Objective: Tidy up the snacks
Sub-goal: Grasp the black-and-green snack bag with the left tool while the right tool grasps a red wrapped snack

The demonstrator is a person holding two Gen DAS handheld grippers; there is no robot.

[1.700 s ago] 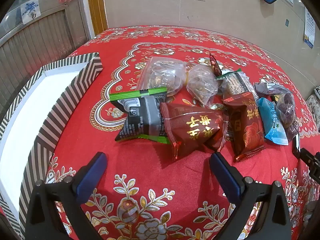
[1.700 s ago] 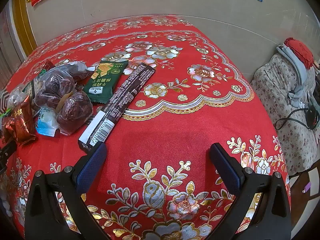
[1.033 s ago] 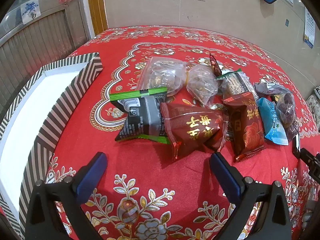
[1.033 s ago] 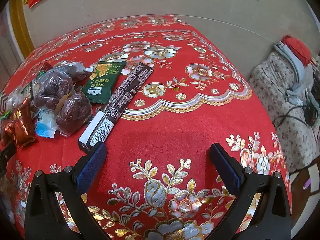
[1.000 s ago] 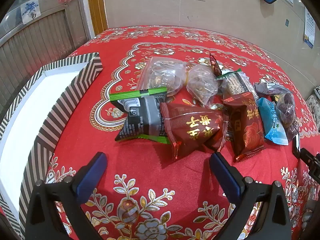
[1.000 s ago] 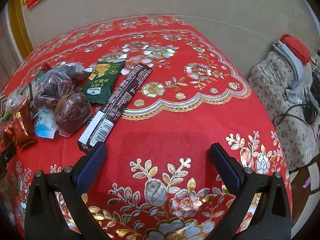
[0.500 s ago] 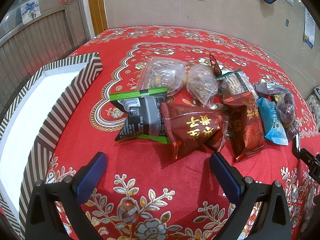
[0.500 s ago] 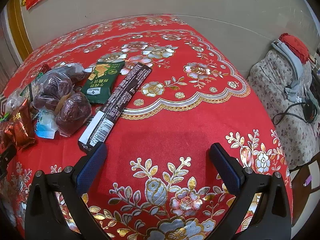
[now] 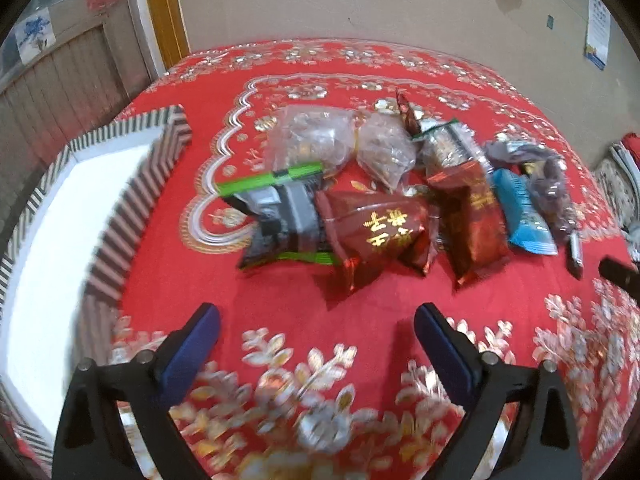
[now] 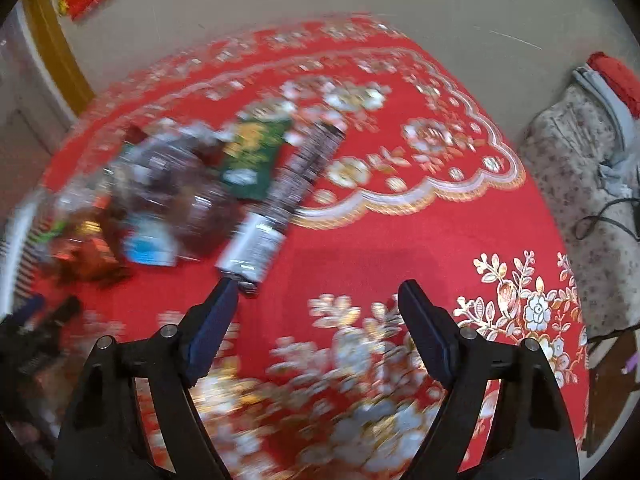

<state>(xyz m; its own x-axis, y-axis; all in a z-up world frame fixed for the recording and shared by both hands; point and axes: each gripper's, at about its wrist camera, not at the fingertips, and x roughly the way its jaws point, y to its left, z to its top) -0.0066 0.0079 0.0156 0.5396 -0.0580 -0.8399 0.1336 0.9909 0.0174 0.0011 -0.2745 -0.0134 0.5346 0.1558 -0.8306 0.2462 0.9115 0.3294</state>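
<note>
A heap of snack packs lies on the red flowered tablecloth [image 9: 168,264]. Nearest my left gripper [image 9: 316,328] are a dark red pack with gold characters [image 9: 376,232] and a black pack with green seams [image 9: 280,216]; the gripper stands open just short of them, nothing between its fingers. In the blurred right wrist view a long brown bar [image 10: 288,192] lies beside a green pack [image 10: 254,156] and a bag of dark red dates [image 10: 200,212]. My right gripper [image 10: 320,296] is closing, its jaws empty, with the left fingertip [image 10: 224,300] at the bar's near end.
A striped box with a white inside [image 9: 60,216] sits at the table's left. Clear bags [image 9: 316,140], another red pack [image 9: 468,216] and a blue pack [image 9: 520,212] fill the heap. Off the table's right edge is a flower-patterned seat [image 10: 580,168] with cables.
The right gripper's jaws have narrowed and its view has swung, so the bar's near end now sits by the left fingertip. The left view has shifted slightly; the snacks lie as before.
</note>
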